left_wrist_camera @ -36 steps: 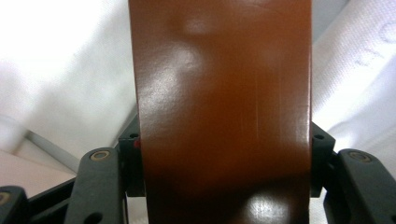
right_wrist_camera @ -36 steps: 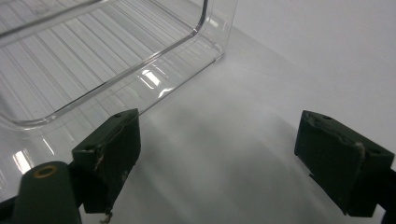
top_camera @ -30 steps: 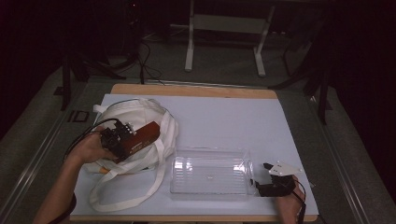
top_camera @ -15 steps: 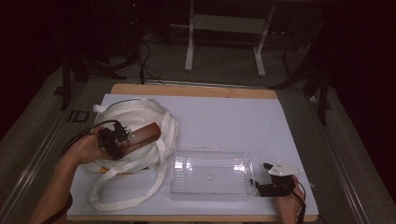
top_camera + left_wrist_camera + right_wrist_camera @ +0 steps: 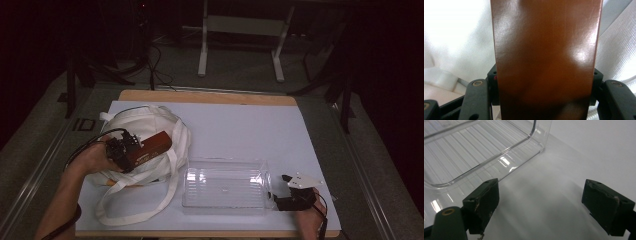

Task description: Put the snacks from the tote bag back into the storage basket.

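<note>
Left tool [image 5: 131, 150] clamped on a brown box [image 5: 152, 146], held just above the white bag [image 5: 150, 122]. Right tool [image 5: 549, 197] spread wide, resting on the worktop [image 5: 240, 122] beside the clear tray [image 5: 225, 186].

Brown box [image 5: 152, 145], white bag [image 5: 145, 125]

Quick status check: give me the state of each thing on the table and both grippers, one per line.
Brown box: held off the mat, above the bag.
White tote bag: lying slumped, straps loose.
Clear tray: upright, empty.
Left gripper: shut on the brown box.
Right gripper: open, beside the tray's corner, holding nothing.
</note>
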A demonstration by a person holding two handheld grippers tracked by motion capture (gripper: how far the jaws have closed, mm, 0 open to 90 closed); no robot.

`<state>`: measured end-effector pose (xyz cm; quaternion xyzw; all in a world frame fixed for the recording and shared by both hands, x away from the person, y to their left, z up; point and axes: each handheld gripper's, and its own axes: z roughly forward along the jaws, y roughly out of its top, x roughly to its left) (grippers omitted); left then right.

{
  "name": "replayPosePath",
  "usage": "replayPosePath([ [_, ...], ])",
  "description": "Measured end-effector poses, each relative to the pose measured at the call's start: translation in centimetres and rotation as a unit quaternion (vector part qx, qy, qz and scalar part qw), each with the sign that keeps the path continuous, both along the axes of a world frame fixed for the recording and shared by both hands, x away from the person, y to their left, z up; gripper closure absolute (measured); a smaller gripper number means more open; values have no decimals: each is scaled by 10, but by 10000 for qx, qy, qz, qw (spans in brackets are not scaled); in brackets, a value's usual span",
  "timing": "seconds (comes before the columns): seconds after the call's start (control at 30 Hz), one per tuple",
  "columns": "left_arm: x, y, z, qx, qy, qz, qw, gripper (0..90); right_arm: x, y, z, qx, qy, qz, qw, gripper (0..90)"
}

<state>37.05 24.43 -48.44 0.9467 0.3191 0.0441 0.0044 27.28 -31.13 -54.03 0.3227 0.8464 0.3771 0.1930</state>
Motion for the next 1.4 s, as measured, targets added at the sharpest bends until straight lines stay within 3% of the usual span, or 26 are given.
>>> replayPosePath([
  [0.17, -1, -1, 1, 18, -30, -91, 10000, 417, 0, 0, 0, -2, -2, 1, 10000, 144],
  [0.4, -5, -3, 6, 170, -279, -268, 9991, 440, 0, 0, 0, -3, -6, 5, 10000, 144],
  [0.6, -6, -1, 10, 94, -289, -233, 9993, 443, 0, 0, 0, -6, -11, 6, 10000, 144],
  [0.87, -6, -1, 17, 176, -364, -252, 9989, 445, 0, 0, 0, -15, -14, 8, 10000, 144],
  [1.13, -9, 7, 33, -116, -489, -189, 9986, 445, 0, 0, 0, -14, -16, 9, 10000, 144],
  [1.4, -17, 15, 46, -474, -635, -191, 9967, 445, 0, 0, 0, -27, -19, 7, 10000, 144],
])
